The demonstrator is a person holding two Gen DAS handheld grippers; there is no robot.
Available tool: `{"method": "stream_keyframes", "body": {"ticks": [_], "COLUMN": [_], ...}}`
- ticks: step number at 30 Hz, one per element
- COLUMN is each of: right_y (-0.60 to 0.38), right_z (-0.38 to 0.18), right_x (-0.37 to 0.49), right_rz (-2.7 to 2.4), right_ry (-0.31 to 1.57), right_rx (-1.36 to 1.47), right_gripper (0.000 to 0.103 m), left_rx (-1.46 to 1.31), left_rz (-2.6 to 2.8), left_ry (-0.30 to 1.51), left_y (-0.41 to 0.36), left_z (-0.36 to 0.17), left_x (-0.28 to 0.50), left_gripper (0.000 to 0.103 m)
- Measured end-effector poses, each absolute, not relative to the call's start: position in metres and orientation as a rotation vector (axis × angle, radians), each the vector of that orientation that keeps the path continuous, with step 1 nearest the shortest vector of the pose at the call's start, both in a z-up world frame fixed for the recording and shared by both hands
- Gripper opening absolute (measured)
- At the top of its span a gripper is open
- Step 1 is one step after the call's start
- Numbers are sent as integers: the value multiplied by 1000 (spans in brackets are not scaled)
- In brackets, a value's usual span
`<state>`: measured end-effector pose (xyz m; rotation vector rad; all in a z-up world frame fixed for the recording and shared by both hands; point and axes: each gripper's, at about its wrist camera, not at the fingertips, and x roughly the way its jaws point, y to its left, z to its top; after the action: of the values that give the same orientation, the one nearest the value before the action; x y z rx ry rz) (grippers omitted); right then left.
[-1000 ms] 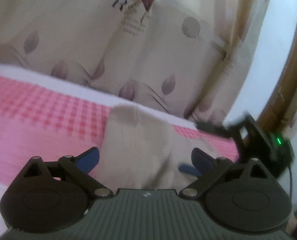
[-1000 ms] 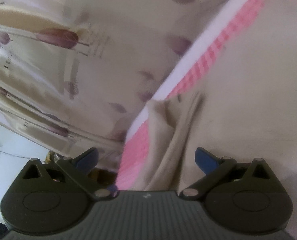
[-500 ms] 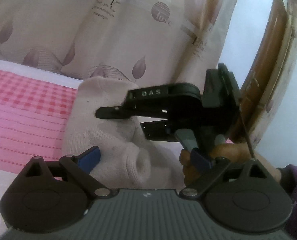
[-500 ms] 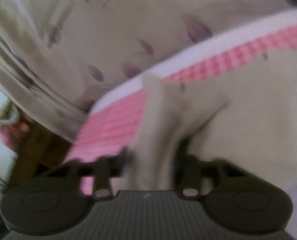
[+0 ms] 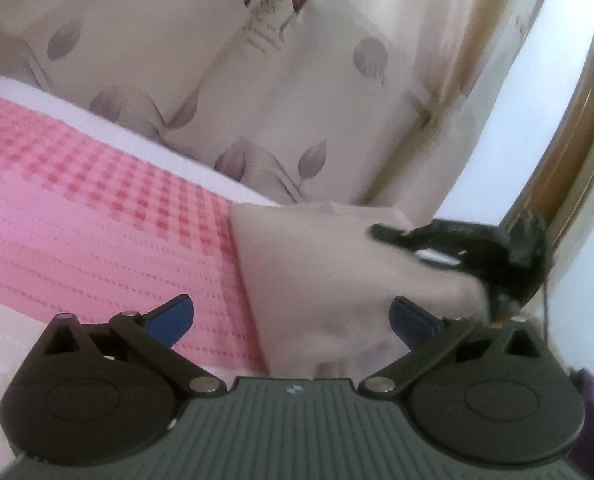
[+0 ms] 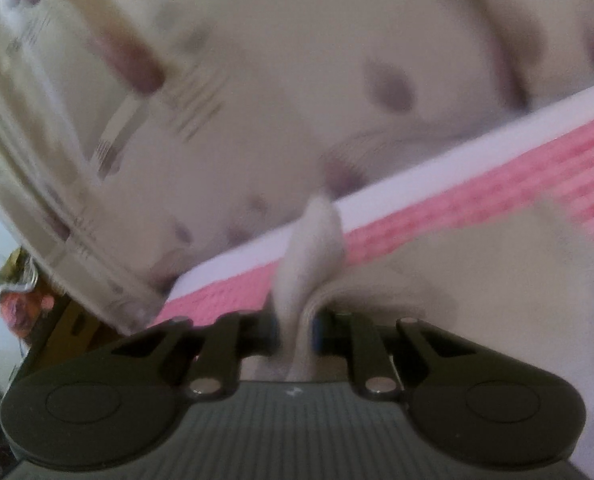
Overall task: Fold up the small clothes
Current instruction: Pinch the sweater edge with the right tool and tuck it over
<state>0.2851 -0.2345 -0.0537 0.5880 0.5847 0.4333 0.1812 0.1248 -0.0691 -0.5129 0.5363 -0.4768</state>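
Observation:
A small beige garment [image 5: 317, 264] lies on the pink checked bed cover [image 5: 97, 208]. My left gripper [image 5: 293, 316] hovers just over its near edge, jaws opening wide, and the blue fingertips [image 5: 173, 316] touch nothing. My right gripper [image 5: 393, 240] reaches in from the right over the garment's far right part. In the right wrist view my right gripper [image 6: 295, 328] is closing on a raised fold of the beige garment [image 6: 317, 248], which stands pinched between the pads. The rest of the cloth [image 6: 477, 288] spreads to the right.
A leaf-print curtain [image 5: 257, 80] hangs close behind the bed's white far edge [image 5: 185, 160]. A wooden door frame [image 5: 569, 140] and a white wall stand at the right. In the right wrist view, clutter [image 6: 21, 300] sits beyond the bed's corner at the left.
My right gripper went from wide open to pinched on a fold of the garment and pulled it up. In the left wrist view it has drawn back to the right and the cloth lies flatter.

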Motion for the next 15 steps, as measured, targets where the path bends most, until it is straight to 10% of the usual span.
{"method": "stream_keyframes", "body": {"ticks": [15], "right_y": [-347], "right_z": [-128], "right_x": [280], "right_rz": [366], "right_ry": [599], "right_rx": [722], "right_gripper": [15], "left_rx": [-345], "left_rz": [-565], "left_ry": [571], "left_y": [57], "left_z": [-78], "left_x": [176], "left_gripper": [103]}}
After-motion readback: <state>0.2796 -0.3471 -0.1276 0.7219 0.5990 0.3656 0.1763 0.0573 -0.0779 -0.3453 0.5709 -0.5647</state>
